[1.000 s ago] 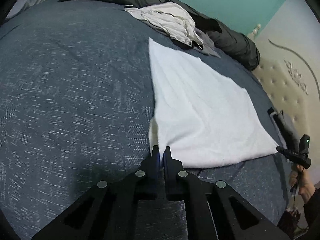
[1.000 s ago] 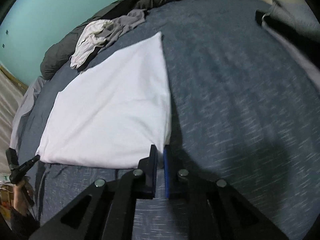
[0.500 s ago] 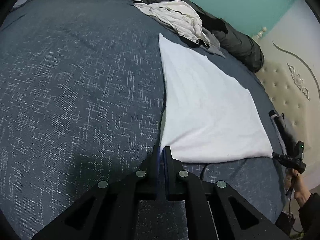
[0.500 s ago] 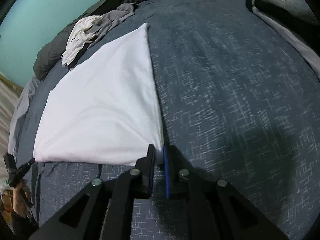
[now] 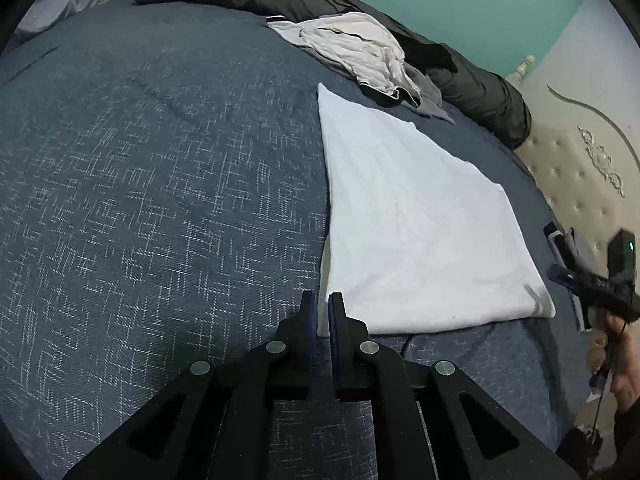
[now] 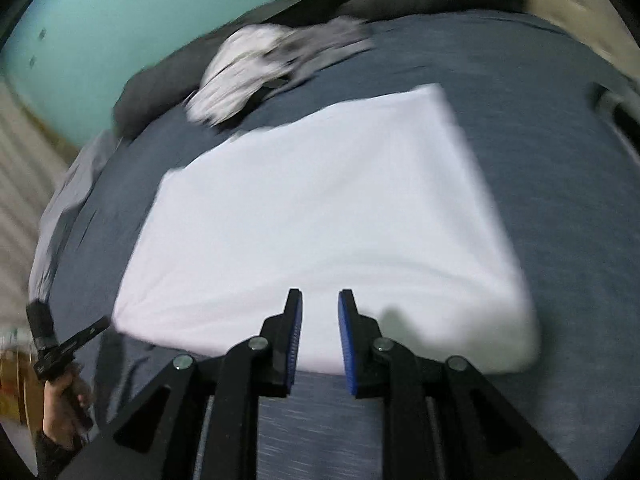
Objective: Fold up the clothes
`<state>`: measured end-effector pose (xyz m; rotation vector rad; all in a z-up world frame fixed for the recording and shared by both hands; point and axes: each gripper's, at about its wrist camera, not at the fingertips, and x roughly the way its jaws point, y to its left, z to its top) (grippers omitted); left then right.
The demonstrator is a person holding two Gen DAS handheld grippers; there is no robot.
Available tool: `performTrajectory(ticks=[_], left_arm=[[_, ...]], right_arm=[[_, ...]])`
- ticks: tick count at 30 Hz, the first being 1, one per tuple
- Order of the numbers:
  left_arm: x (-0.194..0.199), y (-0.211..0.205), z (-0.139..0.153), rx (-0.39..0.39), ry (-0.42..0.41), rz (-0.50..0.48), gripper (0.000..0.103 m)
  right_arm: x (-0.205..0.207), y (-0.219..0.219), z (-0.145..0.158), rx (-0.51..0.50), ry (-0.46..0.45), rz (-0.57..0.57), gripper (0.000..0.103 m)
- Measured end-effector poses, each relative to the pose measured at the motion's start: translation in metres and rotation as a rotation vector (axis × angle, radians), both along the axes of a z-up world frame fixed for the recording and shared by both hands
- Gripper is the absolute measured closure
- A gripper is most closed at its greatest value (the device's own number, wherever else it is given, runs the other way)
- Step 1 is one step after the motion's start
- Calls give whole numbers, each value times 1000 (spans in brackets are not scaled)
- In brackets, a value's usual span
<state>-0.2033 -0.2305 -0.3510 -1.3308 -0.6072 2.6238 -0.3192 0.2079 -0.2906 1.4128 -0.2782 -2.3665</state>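
The folded white cloth (image 6: 320,216) looks soft, light and limp on the bed (image 5: 160,200), best pinched at a near corner; left gripper (image 5: 322,304) clenched empty, right gripper (image 6: 319,300) opening, nothing between its jaws.

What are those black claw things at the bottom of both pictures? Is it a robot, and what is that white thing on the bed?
No robot: a person holds a hand tool in each hand, and each has a camera looking along its two fingers. One picture is from the left gripper, the other from the right gripper. On the blue bed lies a folded white cloth, with a crumpled clothes pile behind it. The left gripper is shut beside the cloth's corner. The right gripper's jaws are opening over the cloth, with nothing between them.
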Motion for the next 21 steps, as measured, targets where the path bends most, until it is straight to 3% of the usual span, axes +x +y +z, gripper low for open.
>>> performTrajectory(ticks=[4,8,12,21], left_arm=[[-1,0,0,3,2,-6,96],[-2,0,0,6,4,-12,96],[-2,-1,0,10,7,-15,96],[1,1,3,35,13,-13,82]], right_arm=[[-14,-58,-17,2,-44,57,86],[-17,-87,-46,42,-104,71,86],[-1,-93,-64,65,-125,53,85],[12,-92,-55,89,-87,70,86]])
